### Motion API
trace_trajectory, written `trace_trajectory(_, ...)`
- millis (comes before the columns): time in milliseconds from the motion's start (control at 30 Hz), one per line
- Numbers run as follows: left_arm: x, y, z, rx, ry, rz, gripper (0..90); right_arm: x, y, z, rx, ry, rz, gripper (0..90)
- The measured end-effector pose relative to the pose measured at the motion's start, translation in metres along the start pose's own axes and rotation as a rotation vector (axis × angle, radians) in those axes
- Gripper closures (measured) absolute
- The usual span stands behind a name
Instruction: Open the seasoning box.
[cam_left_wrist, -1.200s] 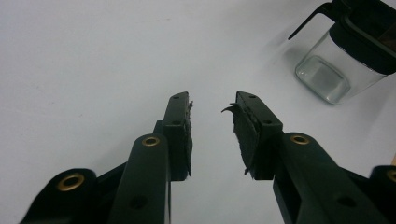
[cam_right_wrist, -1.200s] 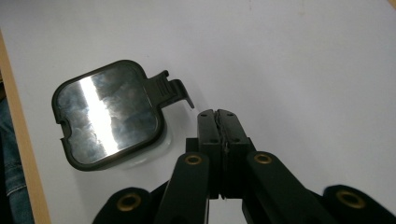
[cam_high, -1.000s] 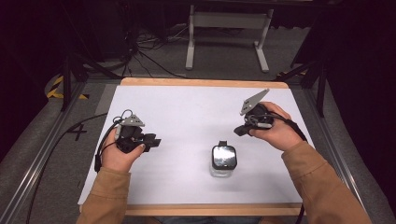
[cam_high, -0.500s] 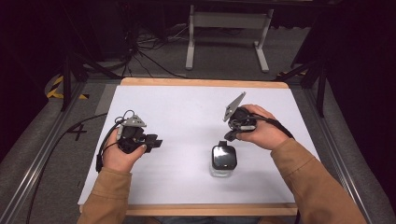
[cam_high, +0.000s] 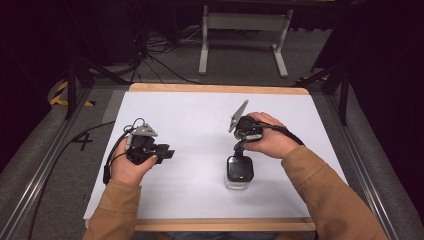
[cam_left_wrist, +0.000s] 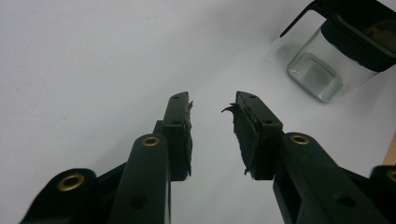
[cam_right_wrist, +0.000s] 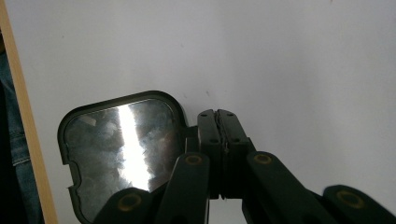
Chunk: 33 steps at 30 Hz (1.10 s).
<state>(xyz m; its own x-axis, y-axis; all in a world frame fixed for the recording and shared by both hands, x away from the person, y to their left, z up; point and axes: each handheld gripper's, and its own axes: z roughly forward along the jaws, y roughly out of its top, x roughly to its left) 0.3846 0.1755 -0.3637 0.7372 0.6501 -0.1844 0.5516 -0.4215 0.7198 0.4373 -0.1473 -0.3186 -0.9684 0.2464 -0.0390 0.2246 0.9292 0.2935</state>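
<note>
Clear jar (cam_high: 239, 172) with black lid (cam_right_wrist: 123, 154) stood on the white table (cam_high: 190, 120) near its front edge, right gripper (cam_high: 240, 147) held just over the lid, jaws pressed together and empty, left gripper (cam_high: 167, 152) held well apart to the left, jaws parted with nothing gripped.
</note>
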Motion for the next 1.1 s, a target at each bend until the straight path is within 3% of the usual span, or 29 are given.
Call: trace_trajectory(1100, -0.0050, 0.0021, 0.0062, 0.012, -0.014, 0.020, 67.0, -0.0052, 0.0029, 0.0019, 0.016, 0.027, 0.028, 90.0)
